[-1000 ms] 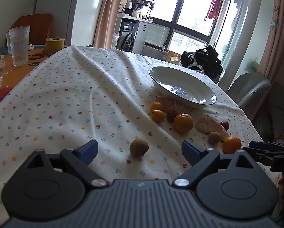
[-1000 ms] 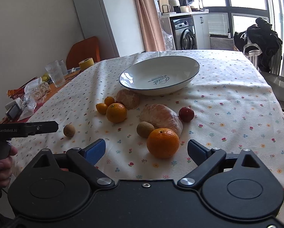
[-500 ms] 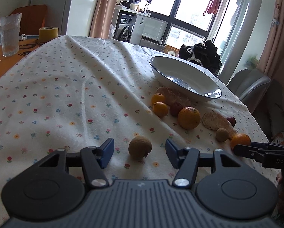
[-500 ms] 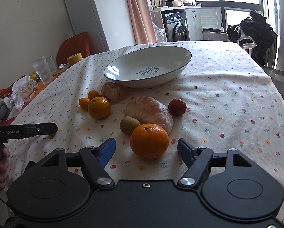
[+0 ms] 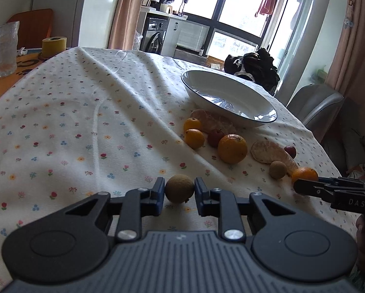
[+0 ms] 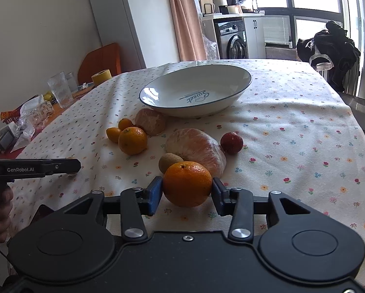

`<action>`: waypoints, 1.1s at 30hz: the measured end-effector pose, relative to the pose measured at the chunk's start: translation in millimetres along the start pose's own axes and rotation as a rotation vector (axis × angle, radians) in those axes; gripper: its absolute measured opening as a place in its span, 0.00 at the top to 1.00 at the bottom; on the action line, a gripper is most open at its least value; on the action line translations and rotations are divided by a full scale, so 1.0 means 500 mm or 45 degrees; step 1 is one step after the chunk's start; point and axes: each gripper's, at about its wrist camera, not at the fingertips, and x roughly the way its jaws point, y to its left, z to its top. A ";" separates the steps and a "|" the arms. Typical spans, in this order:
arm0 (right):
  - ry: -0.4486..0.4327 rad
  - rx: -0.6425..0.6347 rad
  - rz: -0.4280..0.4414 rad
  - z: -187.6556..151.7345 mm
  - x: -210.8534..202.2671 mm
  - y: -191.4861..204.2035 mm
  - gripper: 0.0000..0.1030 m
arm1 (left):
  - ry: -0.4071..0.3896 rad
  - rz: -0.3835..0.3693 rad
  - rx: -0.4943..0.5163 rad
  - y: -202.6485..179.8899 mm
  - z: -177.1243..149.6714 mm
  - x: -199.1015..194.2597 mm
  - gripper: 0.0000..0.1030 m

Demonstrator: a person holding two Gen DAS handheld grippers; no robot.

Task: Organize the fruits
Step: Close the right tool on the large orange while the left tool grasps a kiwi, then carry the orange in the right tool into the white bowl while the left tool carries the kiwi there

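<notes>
A: What does the left gripper [image 5: 179, 193] hold?

B: Its two blue pads are pressed against the sides of a small round brown fruit [image 5: 179, 188]. The fruit is still on the tabletop with the white flowered cloth [image 5: 89, 122], alone, well apart from the other fruits.

A: And the right gripper [image 6: 187, 190]?

B: It is pinching a round orange [image 6: 187, 183], one pad on each side. This orange also rests on the cloth, just in front of a small brown kiwi-like fruit [image 6: 169, 161] and a large peeled citrus fruit [image 6: 197, 147].

A: Where are the others?

B: A small red fruit [image 6: 231, 142] lies to the right of the peeled one. To the left there is a second orange [image 6: 133, 140], two small orange kumquats [image 6: 114, 134], and a smaller peeled citrus [image 6: 150, 121] that lies near the wide white bowl with a dark rim [image 6: 241, 73].

A: Is something inside the bowl?

B: Only printed lettering. All the fruits are on the cloth, between the bowl and the grippers.

A: Anything beside the cloth?

B: A clear drinking glass [image 6: 60, 89] and a yellow roll of tape [image 6: 101, 76] stand at the left edge.
</notes>
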 end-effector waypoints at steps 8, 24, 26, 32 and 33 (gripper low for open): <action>-0.038 -0.003 0.020 0.017 -0.008 0.009 0.61 | -0.045 -0.008 0.026 -0.014 0.014 -0.015 0.76; -0.097 -0.042 0.056 0.056 0.002 0.028 0.61 | -0.111 -0.034 0.047 -0.039 0.073 -0.005 0.76; -0.109 -0.047 0.057 0.062 0.004 0.028 0.61 | -0.116 -0.033 0.049 -0.043 0.083 -0.001 0.76; -0.145 -0.050 0.059 0.077 0.012 0.027 0.61 | -0.129 -0.032 0.058 -0.050 0.105 0.011 0.76; -0.152 -0.048 0.059 0.080 0.014 0.026 0.61 | -0.131 -0.032 0.056 -0.051 0.109 0.014 0.76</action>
